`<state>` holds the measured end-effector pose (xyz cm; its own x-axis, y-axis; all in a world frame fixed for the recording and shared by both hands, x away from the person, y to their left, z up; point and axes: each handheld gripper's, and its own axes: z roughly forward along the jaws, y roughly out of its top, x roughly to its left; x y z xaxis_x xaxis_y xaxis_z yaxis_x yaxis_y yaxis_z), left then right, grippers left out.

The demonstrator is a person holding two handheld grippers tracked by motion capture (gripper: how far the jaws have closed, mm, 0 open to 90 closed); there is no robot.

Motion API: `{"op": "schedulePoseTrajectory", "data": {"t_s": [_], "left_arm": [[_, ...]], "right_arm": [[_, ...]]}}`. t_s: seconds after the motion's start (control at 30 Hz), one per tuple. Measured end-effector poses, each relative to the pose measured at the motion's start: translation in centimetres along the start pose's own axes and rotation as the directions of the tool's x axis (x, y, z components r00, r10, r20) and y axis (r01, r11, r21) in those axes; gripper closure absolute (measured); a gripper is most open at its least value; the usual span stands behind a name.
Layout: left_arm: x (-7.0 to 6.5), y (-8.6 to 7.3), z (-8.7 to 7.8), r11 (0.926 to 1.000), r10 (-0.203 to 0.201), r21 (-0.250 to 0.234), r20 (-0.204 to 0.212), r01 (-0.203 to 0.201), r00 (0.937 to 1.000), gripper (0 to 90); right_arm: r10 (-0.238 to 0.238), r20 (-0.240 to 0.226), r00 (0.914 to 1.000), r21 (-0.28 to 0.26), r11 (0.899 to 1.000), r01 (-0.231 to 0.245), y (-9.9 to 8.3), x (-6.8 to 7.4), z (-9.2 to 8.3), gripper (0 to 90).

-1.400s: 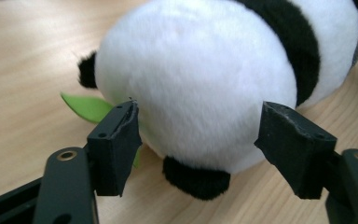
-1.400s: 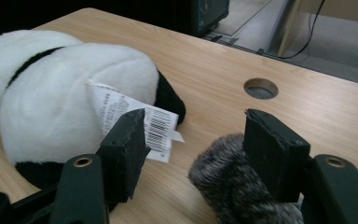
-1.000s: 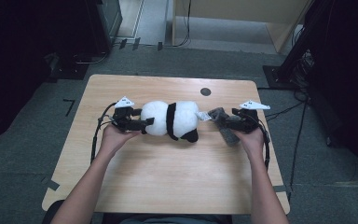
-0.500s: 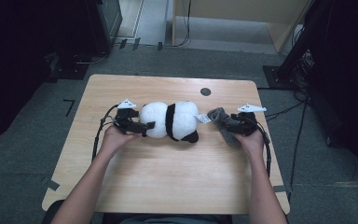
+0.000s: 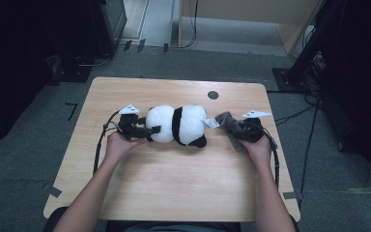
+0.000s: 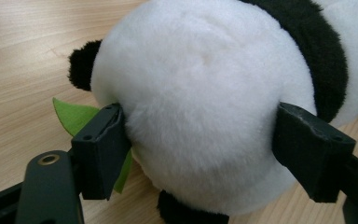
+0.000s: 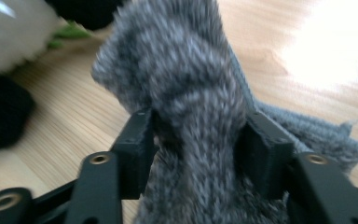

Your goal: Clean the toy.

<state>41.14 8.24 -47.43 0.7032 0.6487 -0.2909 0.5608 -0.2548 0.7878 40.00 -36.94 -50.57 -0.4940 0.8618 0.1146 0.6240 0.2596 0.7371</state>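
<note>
- The left gripper has its jaws set wide around the white end of the panda. In the left gripper view both pads press into the fur, one on each side; the jaws have just been closing on it.
- The panda lies on its side at the middle of the table, between the two grippers. A green leaf sticks out from under it, beside one left pad.
- The right gripper is about half open, and its jaws have just been closing. The grey cloth is bunched between the pads, which touch it on both sides.
- The cloth lies just right of the panda.
- A white tag shows on the panda; any writing is too small to read.
</note>
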Motion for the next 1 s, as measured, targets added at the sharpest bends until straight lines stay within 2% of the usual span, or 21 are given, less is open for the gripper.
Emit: {"op": "schedulePoseTrajectory", "data": {"t_s": [0.2,0.33,0.63,1.0], "left_arm": [[-0.1,-0.3,-0.2,1.0000,-0.003,-0.007,0.001,0.003,1.0000,30.9],[-0.1,-0.4,-0.3,1.0000,-0.004,-0.009,0.002,0.004,1.0000,34.0],[-0.3,-0.3,-0.4,1.0000,-0.004,0.000,-0.010,0.004,0.9999,34.1],[-0.4,-0.3,-0.4,1.0000,-0.002,-0.002,-0.017,0.002,0.9999,34.2]], "right_arm": [[0.016,0.013,0.9998,0.009,1.000,-0.016,0.1,-0.1,0.1,69.1],[0.040,0.011,0.9992,0.018,0.999,-0.040,0.3,-0.1,-0.2,74.2],[0.064,0.010,0.9979,-0.002,0.998,-0.064,1.1,-0.1,-1.4,75.0],[0.043,-0.005,0.9991,-0.022,0.999,-0.043,3.3,1.5,-2.9,74.7]]}}
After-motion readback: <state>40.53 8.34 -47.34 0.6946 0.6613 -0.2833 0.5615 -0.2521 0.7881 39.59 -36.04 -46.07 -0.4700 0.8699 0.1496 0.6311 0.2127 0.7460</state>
